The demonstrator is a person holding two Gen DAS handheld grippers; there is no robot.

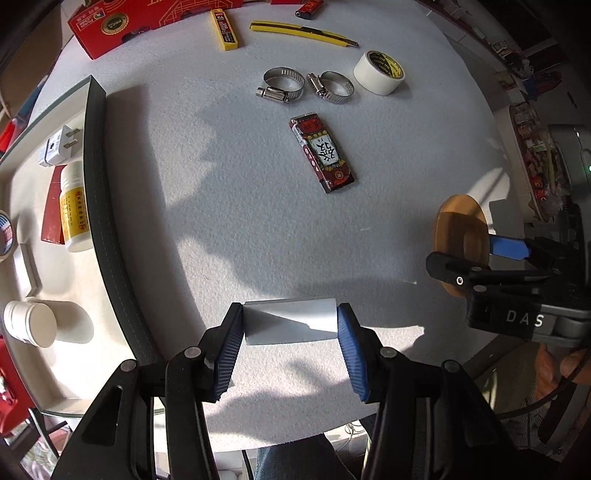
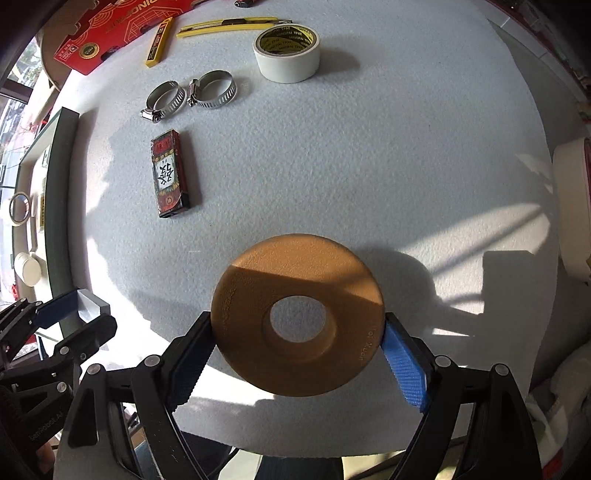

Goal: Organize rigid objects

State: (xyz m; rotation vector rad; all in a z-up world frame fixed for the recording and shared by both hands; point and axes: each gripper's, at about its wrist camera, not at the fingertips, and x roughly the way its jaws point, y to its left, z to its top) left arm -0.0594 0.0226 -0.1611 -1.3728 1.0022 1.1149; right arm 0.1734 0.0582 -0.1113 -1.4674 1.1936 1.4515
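Bright sunlight, hard shadows, fisheye-warped edges

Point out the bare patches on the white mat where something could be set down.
The widest bare patch lies right of the dark red packet and below the tape roll. Another lies between the packet and the tray's dark wall. The far edge is crowded: two hose clamps, yellow knife, red box.

A block [image 1: 290, 325] is held between the pads of the left gripper [image 1: 290, 350] at the near edge of the table [image 1: 221, 184]; a disc [image 2: 297, 314] is clamped in the right gripper [image 2: 297, 365], to its right. At the left a tray [image 1: 107, 229] is placed, with a bottle [image 1: 74, 206], a plug [image 1: 59, 146] and a jar [image 1: 31, 323] in it. Farther off, two hose clamps [image 1: 306, 86] are set side by side, a tape roll [image 1: 378, 72] to their right and a flat packet [image 1: 322, 152] nearer.
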